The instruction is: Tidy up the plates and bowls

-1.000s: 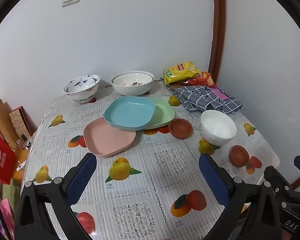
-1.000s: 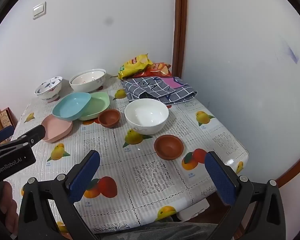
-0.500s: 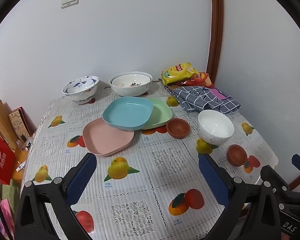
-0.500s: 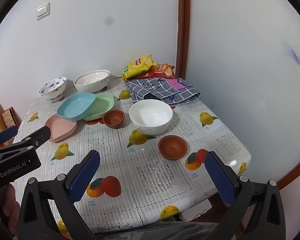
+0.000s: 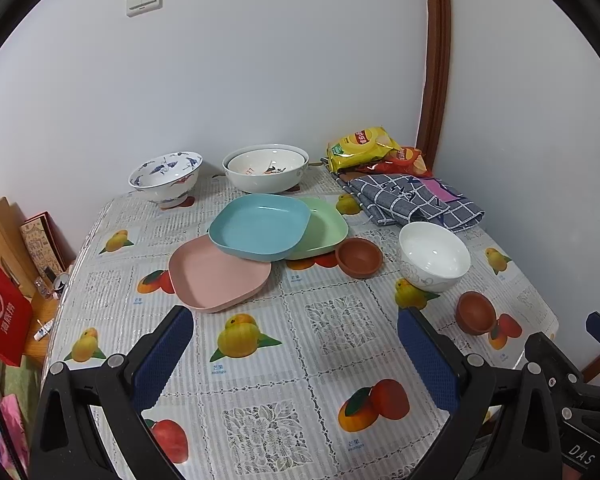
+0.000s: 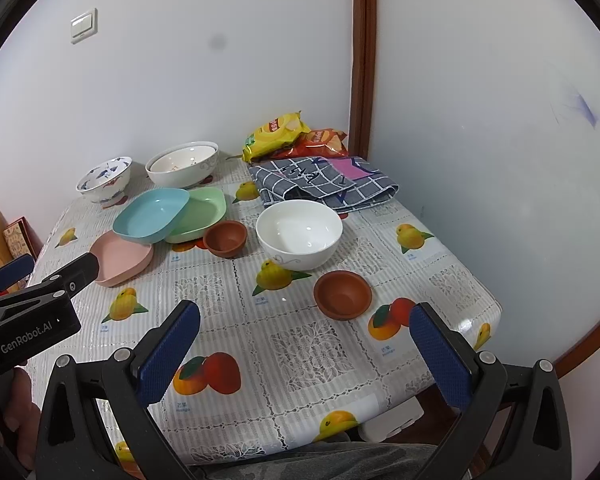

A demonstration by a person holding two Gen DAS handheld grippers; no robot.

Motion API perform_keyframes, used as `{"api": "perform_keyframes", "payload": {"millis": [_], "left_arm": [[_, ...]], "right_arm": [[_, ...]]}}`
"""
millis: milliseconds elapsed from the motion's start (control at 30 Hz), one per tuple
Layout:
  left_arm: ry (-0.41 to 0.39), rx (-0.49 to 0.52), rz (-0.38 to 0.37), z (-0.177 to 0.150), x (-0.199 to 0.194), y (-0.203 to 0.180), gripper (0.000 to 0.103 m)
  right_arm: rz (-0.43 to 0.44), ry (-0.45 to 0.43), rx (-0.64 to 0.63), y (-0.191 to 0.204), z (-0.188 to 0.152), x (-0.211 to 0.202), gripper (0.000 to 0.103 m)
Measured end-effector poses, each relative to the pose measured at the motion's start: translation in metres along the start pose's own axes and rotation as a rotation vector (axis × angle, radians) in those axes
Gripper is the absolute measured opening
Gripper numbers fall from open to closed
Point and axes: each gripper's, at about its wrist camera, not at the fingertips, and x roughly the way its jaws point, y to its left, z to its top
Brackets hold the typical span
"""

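Both tongs, left tongs (image 5: 292,344) and right tongs (image 6: 304,336), hang spread and empty over the tabletop (image 5: 332,364). Beyond lie two brown bowls (image 6: 342,294), a white bowl (image 6: 299,233), then overlapping pink (image 5: 218,278), blue (image 5: 260,226) and green plates (image 5: 326,232).

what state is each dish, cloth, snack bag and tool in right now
blue plate: propped on the pink and green plates
pink plate: flat, empty
green plate: flat, partly covered
white bowl: upright, empty
two brown bowls: upright, empty, apart
patterned bowl: upright
cream bowls: nested
checked cloth: folded
snack bags: lying down
left tool: open
right tool: open
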Motion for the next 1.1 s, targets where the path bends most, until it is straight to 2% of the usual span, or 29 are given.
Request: {"api": "perform_keyframes", "payload": {"millis": [1100], "left_arm": [[-0.007,0.001,0.002,-0.0012,-0.0017,-0.0012,0.103]], "right_arm": [[0.002,-0.008,-0.004,0.0009,-0.0017,-0.0029,0.103]]}}
